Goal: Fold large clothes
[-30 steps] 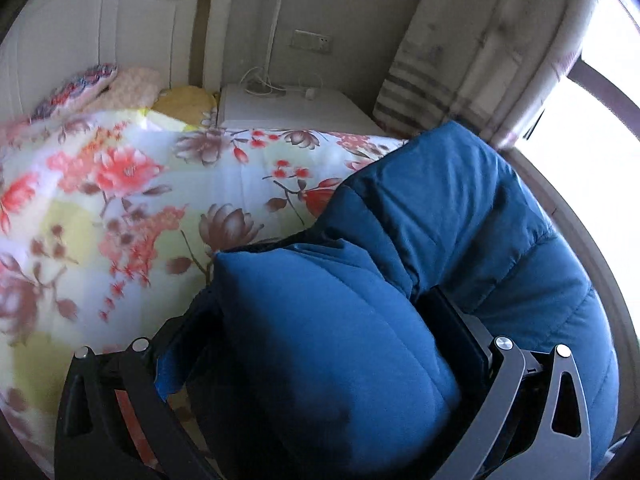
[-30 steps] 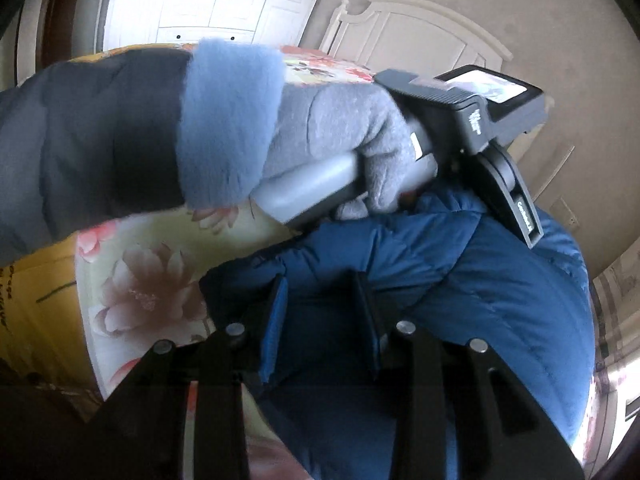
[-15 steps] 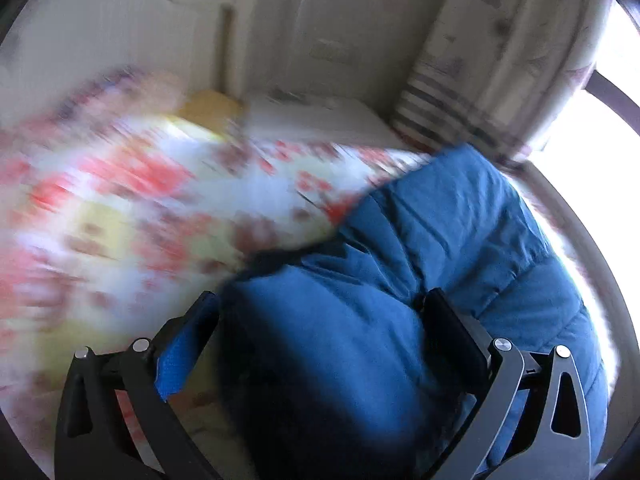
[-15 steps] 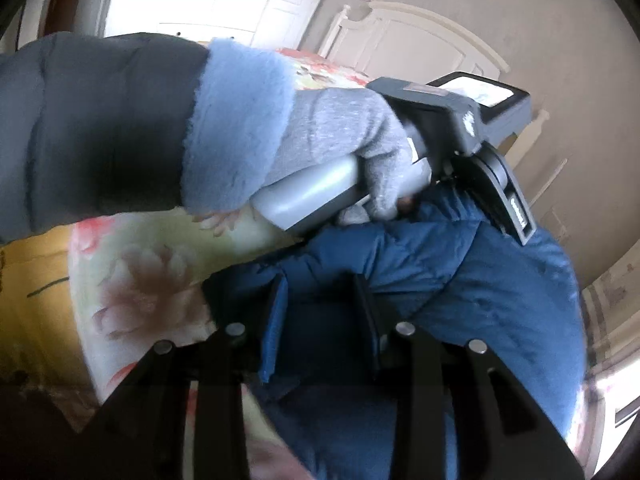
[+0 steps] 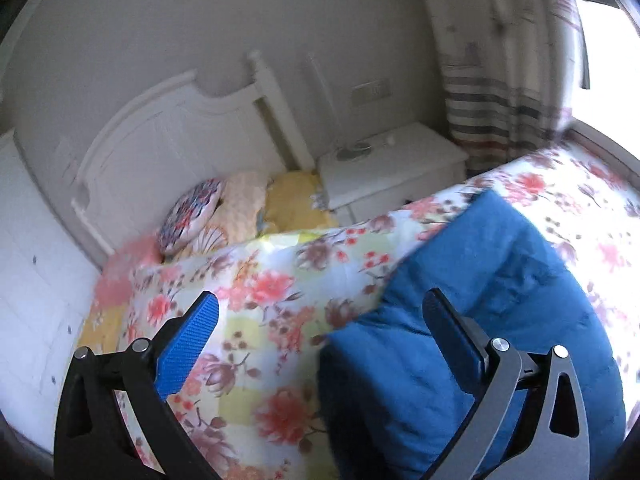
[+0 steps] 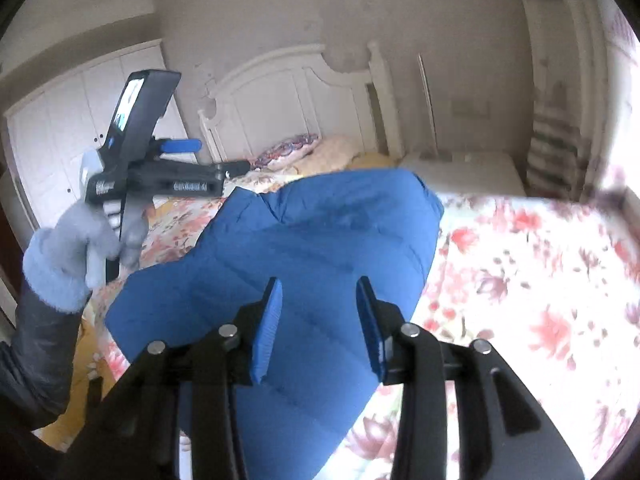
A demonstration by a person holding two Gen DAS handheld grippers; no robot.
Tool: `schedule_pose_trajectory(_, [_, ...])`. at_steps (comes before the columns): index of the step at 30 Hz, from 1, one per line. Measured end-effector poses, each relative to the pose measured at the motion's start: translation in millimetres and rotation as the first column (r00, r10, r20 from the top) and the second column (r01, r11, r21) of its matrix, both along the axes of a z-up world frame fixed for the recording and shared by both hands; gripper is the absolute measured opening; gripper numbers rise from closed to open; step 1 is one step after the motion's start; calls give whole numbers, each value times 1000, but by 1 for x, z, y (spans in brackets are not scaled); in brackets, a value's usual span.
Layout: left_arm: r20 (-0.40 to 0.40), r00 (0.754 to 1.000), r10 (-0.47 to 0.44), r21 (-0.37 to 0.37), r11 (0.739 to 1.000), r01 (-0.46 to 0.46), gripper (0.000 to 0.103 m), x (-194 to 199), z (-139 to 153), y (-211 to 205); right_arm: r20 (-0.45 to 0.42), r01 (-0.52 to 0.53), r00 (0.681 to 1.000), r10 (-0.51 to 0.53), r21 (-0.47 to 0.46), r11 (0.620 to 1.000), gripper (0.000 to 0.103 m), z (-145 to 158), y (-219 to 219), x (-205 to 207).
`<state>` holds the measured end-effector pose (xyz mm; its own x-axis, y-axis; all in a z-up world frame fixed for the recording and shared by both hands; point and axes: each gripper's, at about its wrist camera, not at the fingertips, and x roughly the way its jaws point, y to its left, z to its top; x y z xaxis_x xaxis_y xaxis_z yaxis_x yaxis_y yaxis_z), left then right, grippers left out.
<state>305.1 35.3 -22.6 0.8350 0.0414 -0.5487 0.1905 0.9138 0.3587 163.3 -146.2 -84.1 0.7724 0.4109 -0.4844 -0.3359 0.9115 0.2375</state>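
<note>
My left gripper (image 5: 322,318) is raised, angled down over the bed, its 2 jaws spread wide with nothing between them. My gloved left hand (image 6: 86,236) grips its handle. My right gripper (image 6: 318,316) has just been opening; its jaws stand apart, clear of cloth. The folded blue jacket (image 6: 320,236) lies below both, on the floral quilt (image 5: 280,292).
</note>
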Motion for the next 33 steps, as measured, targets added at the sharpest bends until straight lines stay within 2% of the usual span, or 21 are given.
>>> schedule_pose_trajectory(2, [30,998,47,-29,999,-46,98,2,7,14,12,-62,998,62,-31,998,39,0,26,-11])
schedule_pose_trajectory(3, [31,999,42,-86,995,-39,98,0,13,22,29,-101,994,103,-54,993,39,2,46,-17])
schedule_pose_trajectory(5, [-1,999,-32,-184,982,32,98,-5,20,23,61,-182,980,188,-86,979,40,6,92,-21])
schedule_pose_trajectory(7, [-73,984,-162,-265,954,137,98,-6,18,13,83,-260,957,278,-179,949,45,2,148,-26])
schedule_pose_trajectory(9, [-120,968,-220,-256,949,184,98,-5,6,-4,31,-319,937,347,-328,889,48,-21,203,-26])
schedule_pose_trajectory(10, [-160,963,-215,-221,959,177,98,-2,-6,-9,11,-318,936,352,-401,859,48,-34,221,-25])
schedule_pose_trajectory(12, [-265,950,-162,-160,980,123,98,18,-43,-13,-6,-283,942,336,-554,783,48,-74,253,-25])
schedule_pose_trajectory(13, [-290,948,-129,-124,988,96,99,25,-61,-13,12,-272,941,338,-566,778,48,-82,255,-27])
schedule_pose_trajectory(14, [-323,938,-126,-139,987,84,99,35,-85,-6,15,-271,941,338,-564,780,48,-83,254,-29])
schedule_pose_trajectory(15, [-343,928,-144,-213,974,73,99,39,-97,6,10,-283,938,347,-556,782,48,-80,251,-31])
schedule_pose_trajectory(16, [-363,915,-177,-347,937,44,99,44,-109,25,1,-307,930,367,-545,780,48,-74,247,-33])
schedule_pose_trajectory(17, [-358,911,-205,-439,898,30,99,44,-117,41,-22,-342,921,389,-525,779,47,-67,241,-33])
schedule_pose_trajectory(19, [-319,925,-206,-516,857,13,99,39,-124,60,-47,-418,894,446,-446,791,45,-45,218,-40])
schedule_pose_trajectory(21, [-282,939,-199,-566,825,5,99,33,-130,72,-11,-441,880,474,-385,811,45,-23,186,-44])
schedule_pose_trajectory(23, [-266,945,-190,-574,819,3,99,32,-132,76,52,-371,910,410,-337,865,45,2,143,-31])
schedule_pose_trajectory(24, [-263,946,-188,-572,820,4,99,32,-132,75,88,-293,939,333,-302,907,45,15,114,-13])
schedule_pose_trajectory(26, [-257,949,-184,-570,822,5,99,31,-134,72,98,-193,971,216,-207,959,43,30,70,28])
schedule_pose_trajectory(27, [-254,949,-184,-573,820,6,99,30,-134,69,86,-124,987,138,-143,982,36,33,45,59])
schedule_pose_trajectory(29, [-250,951,-184,-580,814,5,99,30,-131,69,25,-42,999,45,-90,995,28,32,20,119])
schedule_pose_trajectory(32, [-246,953,-179,-584,811,2,99,28,-131,70,-50,-57,997,54,-77,995,28,18,18,183])
schedule_pose_trajectory(33, [-245,954,-174,-586,810,-2,99,28,-131,70,-91,-70,994,60,-114,991,28,5,28,204])
